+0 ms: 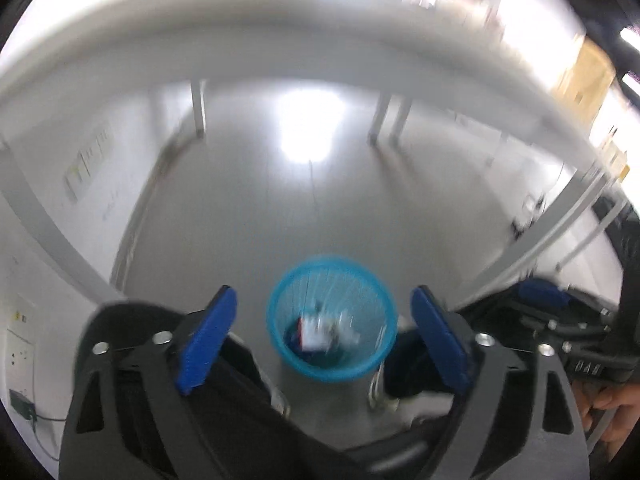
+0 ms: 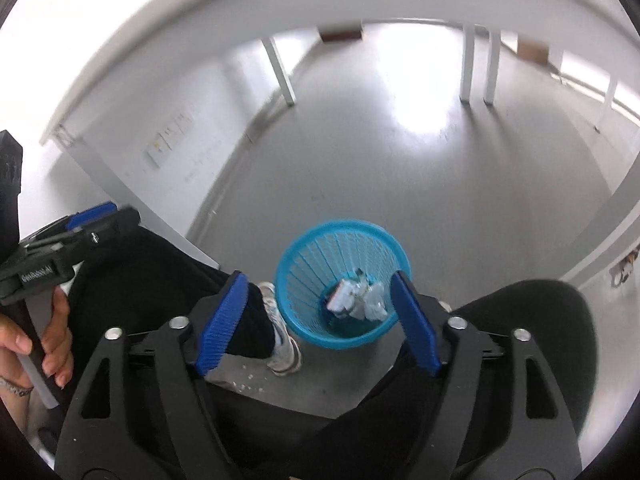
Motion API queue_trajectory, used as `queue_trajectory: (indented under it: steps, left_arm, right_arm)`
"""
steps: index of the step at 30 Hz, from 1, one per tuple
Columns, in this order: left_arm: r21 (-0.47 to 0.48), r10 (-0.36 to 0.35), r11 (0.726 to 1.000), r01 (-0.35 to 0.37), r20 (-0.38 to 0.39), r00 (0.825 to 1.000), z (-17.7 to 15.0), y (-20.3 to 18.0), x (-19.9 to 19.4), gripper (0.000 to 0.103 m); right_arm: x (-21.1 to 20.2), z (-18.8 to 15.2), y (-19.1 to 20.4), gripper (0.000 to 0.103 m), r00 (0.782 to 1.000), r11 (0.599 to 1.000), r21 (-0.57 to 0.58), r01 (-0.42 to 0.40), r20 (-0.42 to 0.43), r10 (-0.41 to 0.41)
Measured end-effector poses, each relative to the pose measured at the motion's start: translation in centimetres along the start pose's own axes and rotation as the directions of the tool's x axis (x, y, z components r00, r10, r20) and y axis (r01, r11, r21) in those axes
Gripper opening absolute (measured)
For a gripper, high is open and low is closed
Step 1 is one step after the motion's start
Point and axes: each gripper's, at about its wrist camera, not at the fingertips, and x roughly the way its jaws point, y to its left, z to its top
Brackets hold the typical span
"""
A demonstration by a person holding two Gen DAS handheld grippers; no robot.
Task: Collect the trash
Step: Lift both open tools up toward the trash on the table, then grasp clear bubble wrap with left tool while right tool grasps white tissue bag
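While both tools hang above the floor, the contents stand as follows.

Blue mesh wastebasket [image 2: 343, 286]: upright on the grey floor [image 2: 420, 184], between the seated person's legs, set low where dropped items fall straight in.

Trash [image 2: 356, 294]: crumpled white paper and a small carton, lying at the bottom of the basket; this lot is judged already collected.

Left gripper [image 1: 324, 344]: fingers [image 1: 206, 340] spread wide, nothing between them, aimed down with the basket framed in the gap. View blurred.

Right gripper [image 2: 320, 322]: fingers [image 2: 222, 322] also well apart and empty, the basket showing between them.

Hand [image 2: 44, 344]: wrapped round the handle of the left tool, seen at the right view's edge.

White desk [image 2: 168, 28]: its edge arcs overhead in both views; what lies on top cannot be told, so remaining trash is unconfirmed.
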Motion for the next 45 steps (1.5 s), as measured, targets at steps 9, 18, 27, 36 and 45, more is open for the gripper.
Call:
queue_trajectory:
  steps: [9,18,27,36,45]
  left_arm:
    - [0.093,-0.003,0.995,-0.019,0.232,0.973,2.7,-1.9,-7.4,0.097]
    - [0.091,-0.006,0.996,-0.023,0.303,0.953,8.5,-2.1,-10.6,0.097]
    - [-0.007,-0.03,0.999,0.033,0.26,0.965,14.2,-0.2,-10.0,0.097]
    - [-0.019,-0.026,0.999,0.031,0.206,0.978,19.4,-0.5,-6.7,0.097]
    - [-0.062,0.005,0.998,0.003,0.133,0.991,24.9,0.3,-1.1,0.097]
  right_arm:
    - [-8.8,3.3,1.9,0.093,0.976,0.998,-0.062,0.001,0.218,0.013]
    - [-14.8,8.2,1.7,0.094,0.924,0.997,-0.071,0.033,0.383,-0.004]
    - [-14.8,14.1,1.0,0.094,0.911,0.995,-0.077,0.068,0.412,-0.031]
    - [-11.8,19.1,0.5,0.09,0.932,0.987,-0.13,0.098,0.36,-0.045]
    - [-8.3,22.9,-0.1,0.085,0.953,0.972,-0.183,0.148,0.29,-0.09]
